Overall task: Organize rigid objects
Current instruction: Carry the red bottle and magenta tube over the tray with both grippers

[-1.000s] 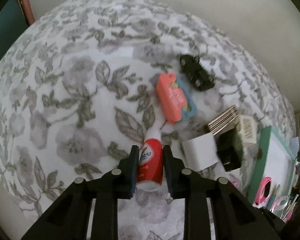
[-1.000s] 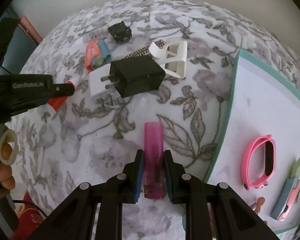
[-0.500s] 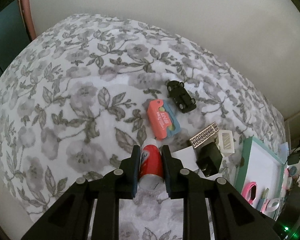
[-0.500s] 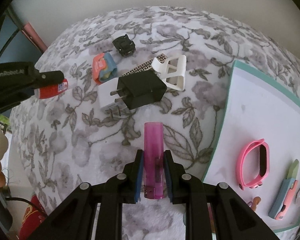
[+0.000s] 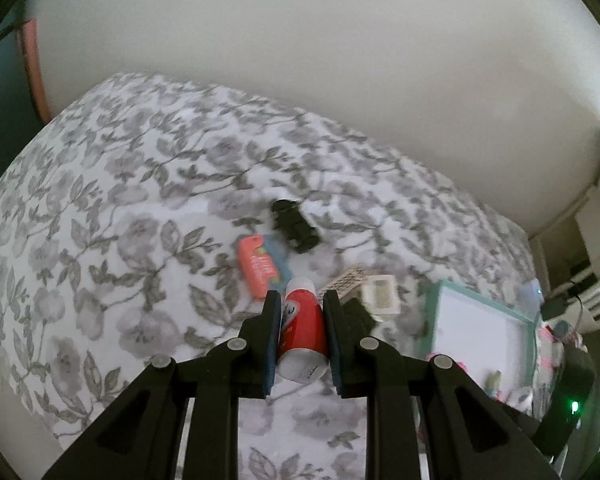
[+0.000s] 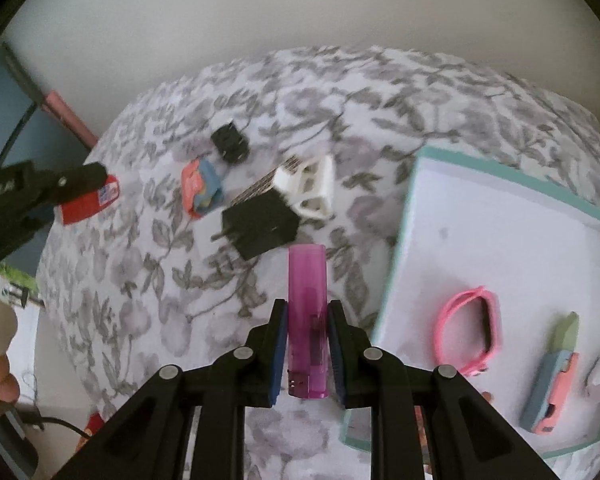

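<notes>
Above the floral tablecloth (image 6: 148,280), our left gripper (image 5: 300,312) is clamped on a red-and-white tube (image 5: 302,332) and our right gripper (image 6: 307,320) is clamped on a purple lighter (image 6: 307,304), both held clear of the cloth. Beside us, the teal-rimmed tray (image 6: 496,240) holds a pink wristband (image 6: 470,332) and a utility knife (image 6: 552,380); a black plug adapter (image 6: 260,226) lies near its rim.

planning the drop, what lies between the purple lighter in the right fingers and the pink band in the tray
Right wrist view: past the translucent purple lighter, only floral cloth, the tray's teal rim and bare white floor before the pink band.
</notes>
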Demonstrator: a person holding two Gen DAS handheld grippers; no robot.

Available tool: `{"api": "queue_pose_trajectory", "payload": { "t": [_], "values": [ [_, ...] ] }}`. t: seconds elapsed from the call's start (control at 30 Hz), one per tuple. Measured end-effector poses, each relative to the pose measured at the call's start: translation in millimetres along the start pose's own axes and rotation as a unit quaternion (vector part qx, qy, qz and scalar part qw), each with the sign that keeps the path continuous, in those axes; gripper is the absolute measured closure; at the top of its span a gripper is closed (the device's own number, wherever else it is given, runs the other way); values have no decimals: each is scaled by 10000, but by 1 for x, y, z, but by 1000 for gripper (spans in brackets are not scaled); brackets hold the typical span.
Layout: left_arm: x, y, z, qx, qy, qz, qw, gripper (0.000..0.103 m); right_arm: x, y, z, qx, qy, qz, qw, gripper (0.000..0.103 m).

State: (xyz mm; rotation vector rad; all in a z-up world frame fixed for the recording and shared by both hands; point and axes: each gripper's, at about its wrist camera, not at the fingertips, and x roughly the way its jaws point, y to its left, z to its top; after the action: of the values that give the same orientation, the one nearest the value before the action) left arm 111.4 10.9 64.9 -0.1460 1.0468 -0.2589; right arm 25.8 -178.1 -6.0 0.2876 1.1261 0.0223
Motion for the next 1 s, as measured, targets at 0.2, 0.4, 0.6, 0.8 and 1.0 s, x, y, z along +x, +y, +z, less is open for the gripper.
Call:
{"api": "queue_pose_trajectory", "payload": {
  "t": [0.2,0.4,0.6,0.8,1.0],
  "values": [
    [-6,-32,-6,334,-7,-224,9992,81,-17,-37,1,439,-149,-138,9988,82],
    [1,-75,-22,814,179,-397,9957,81,-26,-77,-3,871,-179,-382,9953,82],
    [19,-126,-44,1374,477,-506,9881,81,-30,-116,-9,1365,-149,-578,9888,82],
    [44,-169,-66,1771,850,-570,9789,81,-32,-144,-17,1732,-107,-666,9826,82],
    [64,-187,-76,1889,1032,-506,9752,81,-32,-157,-21,1860,-102,-700,9800,82]
  ]
}}
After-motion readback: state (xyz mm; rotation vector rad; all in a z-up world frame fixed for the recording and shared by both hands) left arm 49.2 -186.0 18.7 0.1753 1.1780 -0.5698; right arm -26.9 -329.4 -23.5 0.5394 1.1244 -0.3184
